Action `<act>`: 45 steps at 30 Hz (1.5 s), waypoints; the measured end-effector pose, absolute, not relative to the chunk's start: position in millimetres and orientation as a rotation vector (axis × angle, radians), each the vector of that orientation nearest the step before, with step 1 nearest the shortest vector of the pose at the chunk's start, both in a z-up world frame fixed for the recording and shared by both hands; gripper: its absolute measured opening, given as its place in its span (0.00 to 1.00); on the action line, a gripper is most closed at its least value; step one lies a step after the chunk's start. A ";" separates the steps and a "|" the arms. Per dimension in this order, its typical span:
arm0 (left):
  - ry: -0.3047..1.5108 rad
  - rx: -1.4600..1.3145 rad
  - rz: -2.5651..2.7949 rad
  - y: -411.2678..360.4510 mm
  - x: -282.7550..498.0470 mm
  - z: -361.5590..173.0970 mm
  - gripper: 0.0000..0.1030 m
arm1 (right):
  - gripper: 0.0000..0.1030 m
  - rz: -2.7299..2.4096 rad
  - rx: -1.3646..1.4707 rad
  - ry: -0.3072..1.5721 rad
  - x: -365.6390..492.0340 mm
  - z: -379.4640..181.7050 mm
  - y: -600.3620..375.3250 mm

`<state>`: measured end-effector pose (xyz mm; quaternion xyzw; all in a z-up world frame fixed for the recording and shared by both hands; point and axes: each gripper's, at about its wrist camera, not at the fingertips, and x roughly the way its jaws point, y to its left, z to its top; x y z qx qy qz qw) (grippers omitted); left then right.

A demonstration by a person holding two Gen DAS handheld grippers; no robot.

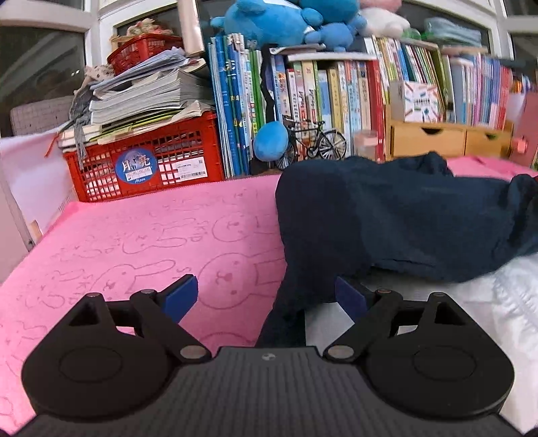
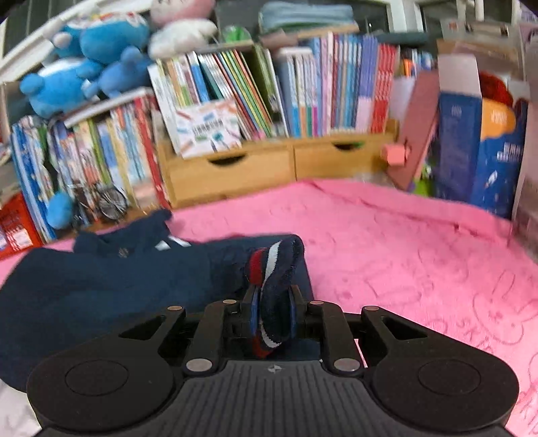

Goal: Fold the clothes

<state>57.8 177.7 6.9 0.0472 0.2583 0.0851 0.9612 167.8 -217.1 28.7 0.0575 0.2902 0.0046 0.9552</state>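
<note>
A dark navy garment [image 1: 386, 218] lies crumpled on a pink rabbit-print towel [image 1: 151, 242]. My left gripper [image 1: 265, 295] is open, low over the towel, with a strip of the navy cloth running between its blue pads, not clamped. In the right wrist view the garment [image 2: 101, 285] spreads to the left. My right gripper [image 2: 273, 312] is shut on its striped cuff [image 2: 275, 265], which has red and white bands and sticks up between the fingers.
A red crate [image 1: 148, 161] with stacked papers stands at the back left. Upright books [image 1: 336, 90], a model bicycle [image 1: 316, 141], blue plush toys [image 1: 269, 20] and wooden drawers [image 2: 269, 164] line the back edge. White fabric [image 1: 487, 302] lies under the garment at the right.
</note>
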 end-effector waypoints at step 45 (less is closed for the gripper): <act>0.514 -0.009 0.116 171.3 132.5 60.2 0.95 | 0.46 0.315 0.009 0.561 170.5 40.8 -137.8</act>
